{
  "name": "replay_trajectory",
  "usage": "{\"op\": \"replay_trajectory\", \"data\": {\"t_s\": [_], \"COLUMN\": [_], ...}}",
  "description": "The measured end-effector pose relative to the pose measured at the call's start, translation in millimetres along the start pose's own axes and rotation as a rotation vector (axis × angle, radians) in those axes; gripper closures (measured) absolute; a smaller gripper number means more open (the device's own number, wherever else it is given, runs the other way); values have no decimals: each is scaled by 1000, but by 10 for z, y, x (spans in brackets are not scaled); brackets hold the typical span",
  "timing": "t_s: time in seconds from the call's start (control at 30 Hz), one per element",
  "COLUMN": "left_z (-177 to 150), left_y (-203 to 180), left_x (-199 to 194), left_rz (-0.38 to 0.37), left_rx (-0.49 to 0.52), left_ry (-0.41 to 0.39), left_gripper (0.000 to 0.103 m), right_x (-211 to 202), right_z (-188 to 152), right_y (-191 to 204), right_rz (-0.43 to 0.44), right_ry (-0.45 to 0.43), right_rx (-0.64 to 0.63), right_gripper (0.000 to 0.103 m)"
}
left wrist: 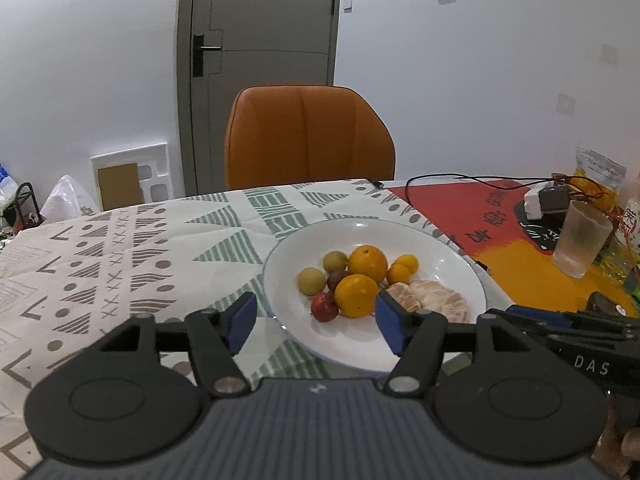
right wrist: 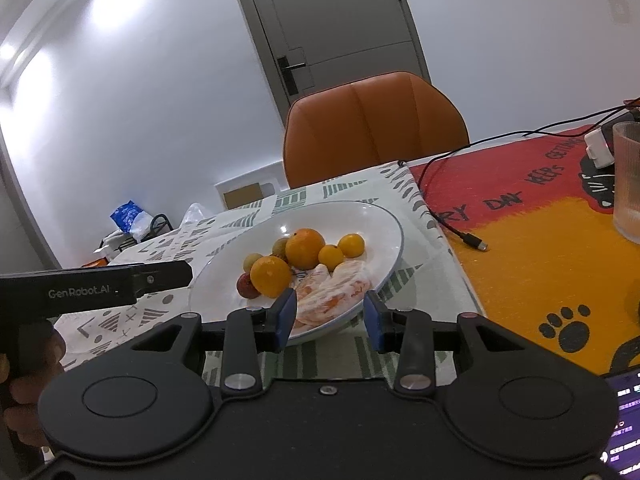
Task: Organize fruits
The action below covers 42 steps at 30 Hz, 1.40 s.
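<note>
— Looking at your left tongs (left wrist: 316, 322): spread wide, gripping nothing. The fruits (left wrist: 362, 280)?
— Piled on the white plate (left wrist: 452, 268). Your right tongs (right wrist: 330, 316) seem parted, apparently empty.

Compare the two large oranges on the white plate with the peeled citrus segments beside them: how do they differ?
The two large round oranges keep their smooth, bright orange skin; the peeled citrus segments are pale, with white pith showing. The oranges are whole and ball-shaped; the segments lie low and spread out. The oranges sit mid-plate among smaller fruits; the segments lie nearer the front rim in the right wrist view. Both rest on the white round plate, and neither is gripped.
</note>
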<state>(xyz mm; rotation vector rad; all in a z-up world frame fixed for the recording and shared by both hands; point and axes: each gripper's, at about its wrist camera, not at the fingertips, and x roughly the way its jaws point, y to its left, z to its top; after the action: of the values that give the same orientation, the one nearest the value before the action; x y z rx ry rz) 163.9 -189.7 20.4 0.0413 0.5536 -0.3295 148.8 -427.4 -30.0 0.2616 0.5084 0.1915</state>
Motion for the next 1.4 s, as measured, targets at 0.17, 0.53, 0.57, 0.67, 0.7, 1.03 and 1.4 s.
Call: {"op": "replay_trajectory", "data": {"t_s": [0.17, 0.53, 0.57, 0.67, 0.7, 1.03, 1.4], "left_z": [-39, -121, -129, -153, -161, -273, -419], "left_y": [72, 363, 387, 459, 482, 747, 1071], "left_x": [-74, -237, -254, -311, -328, -521, -777], "left_rz": [15, 80, 86, 107, 113, 176, 207], "left_rx": [7, -18, -21, -28, -30, -79, -199], "left_ry": [-1, 1, -1, -11, -11, 0, 77], "left_gripper": [33, 29, 25, 20, 20, 12, 9], "right_x": [-6, 15, 17, 25, 25, 20, -79], "right_z": [6, -8, -10, -13, -15, -43, -93], "right_y": [81, 330, 356, 436, 459, 711, 989], "right_rz": [11, 45, 48, 54, 56, 75, 96], "right_ry": [-3, 4, 4, 7, 7, 18, 26], "right_rx": [-11, -52, -57, -70, -74, -116, -170], "right_gripper": [60, 52, 50, 44, 42, 22, 0]}}
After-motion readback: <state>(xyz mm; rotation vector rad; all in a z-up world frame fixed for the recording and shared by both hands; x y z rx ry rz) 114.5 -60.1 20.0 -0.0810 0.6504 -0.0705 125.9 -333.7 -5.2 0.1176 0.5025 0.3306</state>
